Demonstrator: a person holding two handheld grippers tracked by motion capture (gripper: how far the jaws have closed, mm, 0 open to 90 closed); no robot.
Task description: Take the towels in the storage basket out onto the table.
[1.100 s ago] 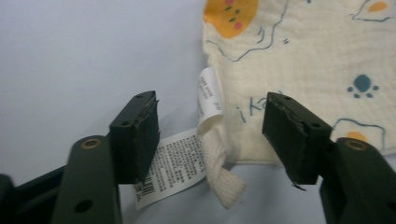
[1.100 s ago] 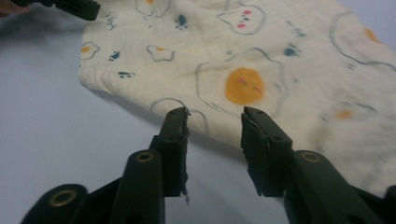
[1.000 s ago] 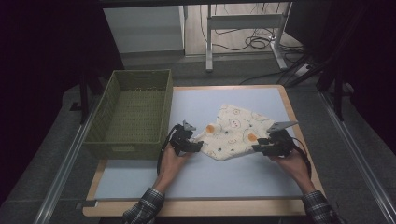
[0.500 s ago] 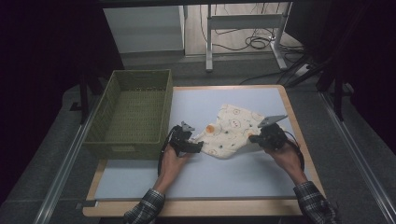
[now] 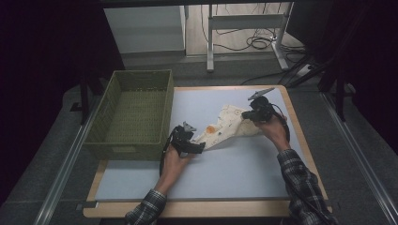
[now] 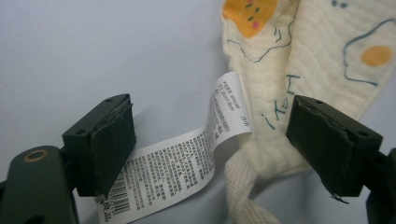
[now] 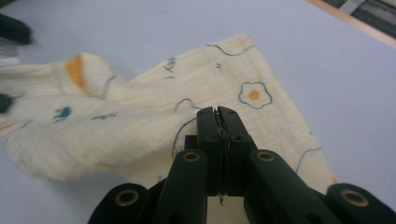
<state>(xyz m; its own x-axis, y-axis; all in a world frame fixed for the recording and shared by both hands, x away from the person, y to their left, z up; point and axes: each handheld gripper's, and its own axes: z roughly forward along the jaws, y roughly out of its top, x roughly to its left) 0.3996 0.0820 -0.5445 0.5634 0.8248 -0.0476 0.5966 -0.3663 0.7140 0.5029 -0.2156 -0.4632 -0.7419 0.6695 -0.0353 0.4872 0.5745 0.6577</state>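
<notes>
Lying crumpled near the middle of the pale surface [image 5: 234, 168], the cream printed cloth [image 5: 230, 126] stretches between both tools. The right hand-held gripper [image 7: 218, 112] has its jaws pressed together on a fold of the cloth at its far right end. The left hand-held gripper [image 6: 210, 140] stands wide apart at the cloth's near left corner, gripping nothing, with the white care label [image 6: 187, 158] and a cream cord lying between its jaws. A green woven basket [image 5: 112, 93] sits at the left, just beside the surface's edge.
</notes>
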